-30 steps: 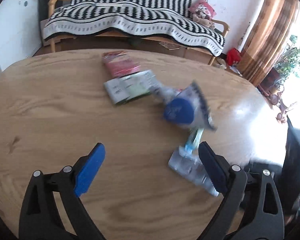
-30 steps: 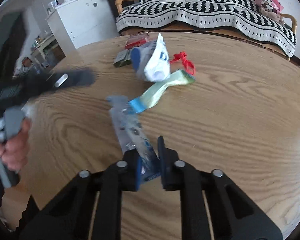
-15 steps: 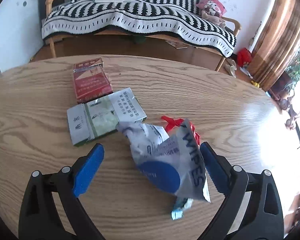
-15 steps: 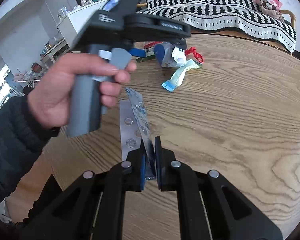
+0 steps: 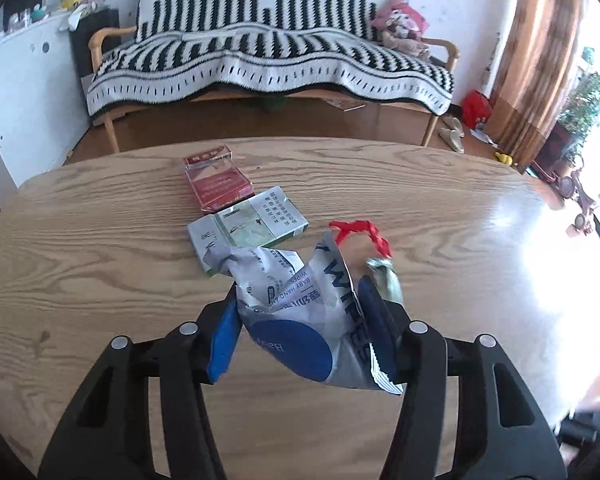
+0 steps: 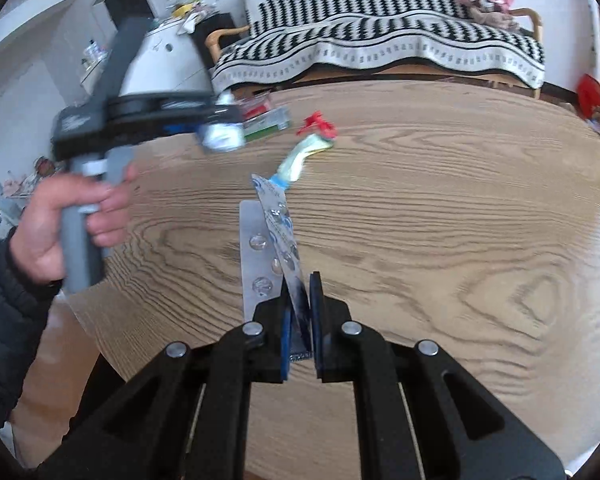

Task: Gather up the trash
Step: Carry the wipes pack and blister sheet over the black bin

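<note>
My left gripper [image 5: 300,320] is shut on a crumpled white and blue baby wipes packet [image 5: 300,304], at the table top. The packet also shows in the right wrist view [image 6: 222,136], blurred, in the left gripper [image 6: 204,128]. My right gripper [image 6: 300,320] is shut on a silver blister pack [image 6: 280,232], held above the table near its edge. A red cigarette box [image 5: 218,184], a white and green box [image 5: 252,228], a red twist of plastic [image 5: 360,232] and a pale green wrapper [image 6: 300,156] lie on the table.
The round wooden table [image 5: 100,240] holds the trash. A sofa with a striped black and white blanket [image 5: 268,60] stands behind it. A white cabinet [image 5: 16,92] is at the left and a brown curtain [image 5: 540,60] at the right.
My left gripper has moved forward and closed on the wipes packet. My right gripper keeps its hold on the blister pack and has lifted it a little.
</note>
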Tool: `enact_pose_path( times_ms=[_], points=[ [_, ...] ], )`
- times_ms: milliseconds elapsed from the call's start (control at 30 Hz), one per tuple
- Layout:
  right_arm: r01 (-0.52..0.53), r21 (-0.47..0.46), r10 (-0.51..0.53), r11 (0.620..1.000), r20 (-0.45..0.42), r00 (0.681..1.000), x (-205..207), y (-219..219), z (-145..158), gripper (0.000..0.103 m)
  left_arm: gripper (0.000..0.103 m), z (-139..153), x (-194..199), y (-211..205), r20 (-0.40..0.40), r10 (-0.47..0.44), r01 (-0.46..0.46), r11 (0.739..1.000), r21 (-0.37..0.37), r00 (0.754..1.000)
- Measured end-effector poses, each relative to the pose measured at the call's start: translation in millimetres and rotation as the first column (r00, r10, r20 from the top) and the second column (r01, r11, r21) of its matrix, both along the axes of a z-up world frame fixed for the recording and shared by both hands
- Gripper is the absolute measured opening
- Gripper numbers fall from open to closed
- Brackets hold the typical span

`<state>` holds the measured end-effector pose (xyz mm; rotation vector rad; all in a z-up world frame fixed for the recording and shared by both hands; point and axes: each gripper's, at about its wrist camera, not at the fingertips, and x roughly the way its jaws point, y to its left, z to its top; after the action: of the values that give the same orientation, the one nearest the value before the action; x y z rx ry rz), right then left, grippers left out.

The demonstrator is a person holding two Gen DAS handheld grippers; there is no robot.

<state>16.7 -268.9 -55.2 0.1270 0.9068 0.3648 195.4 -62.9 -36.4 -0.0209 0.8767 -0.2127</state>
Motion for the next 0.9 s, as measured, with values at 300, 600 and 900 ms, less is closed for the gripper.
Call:
enact_pose_path(
  times_ms=[300,600,900],
  points=[
    [0.281,-0.019,-0.281,0.959,0.034,0.959,-77.8,-112.8,26.6,0.009,0.055,42.1,-89.6,-51.9,0.077,-0.191,0.192,0.981,-0.017,0.979],
    [0.647,-0.032,-0.647,0.761,0.032,0.762,-224.2,-260.3,27.6,0.009,0.055,43.3,-186.8,-207.8,0.113,-0.536,0.544,0.838,-0.054,0.837],
    [0.831,-0.045,-0.832,0.554,-0.031,0.554,-346.9,-341.2,-10.8,0.009,0.055,-4.6,-286.2,-356.7,0.036,-0.771,0.762,0.62,-0.186,0.636]
  ],
)
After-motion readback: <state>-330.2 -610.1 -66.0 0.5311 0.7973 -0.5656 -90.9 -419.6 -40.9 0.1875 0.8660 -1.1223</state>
